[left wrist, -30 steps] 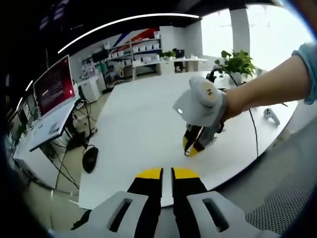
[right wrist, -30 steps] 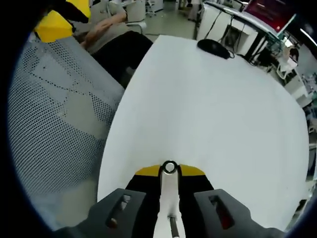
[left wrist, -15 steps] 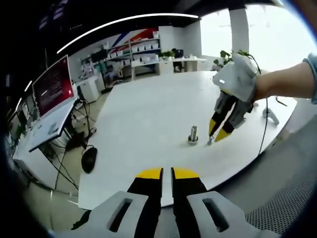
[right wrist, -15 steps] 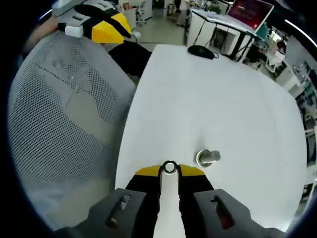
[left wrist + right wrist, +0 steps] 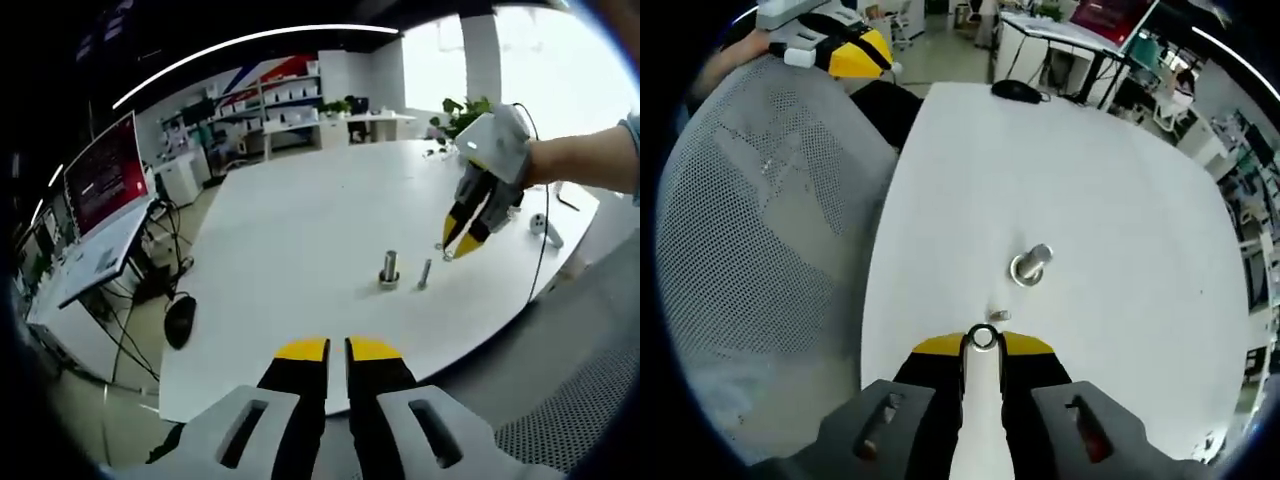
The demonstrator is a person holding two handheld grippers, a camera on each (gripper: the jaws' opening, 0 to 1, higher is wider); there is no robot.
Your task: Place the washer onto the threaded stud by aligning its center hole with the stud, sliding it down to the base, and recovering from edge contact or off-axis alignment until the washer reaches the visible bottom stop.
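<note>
The white bench (image 5: 290, 230) carries everything, and the threaded stud (image 5: 389, 270) standing upright near its middle serves as the landmark. Beyond the stud's far side from the right tongs, a grey mesh chair back (image 5: 760, 230) sits against the bench edge. Off the bench edge, well apart from the stud, a black mouse (image 5: 181, 320) lies on a lower desk.

The left tongs (image 5: 337, 350) hover off the bench edge, well apart from the stud, yellow-tipped jaws clenched almost together on nothing. The right tongs (image 5: 983, 343) hang above the bench just beside the stud, clamped on the washer (image 5: 983, 337), a small ring pinched at the tips, apart from the stud and raised above it.

A small grey piece (image 5: 424, 274) lies on the bench just beside the stud, between it and the right tongs; what it is cannot be told.
</note>
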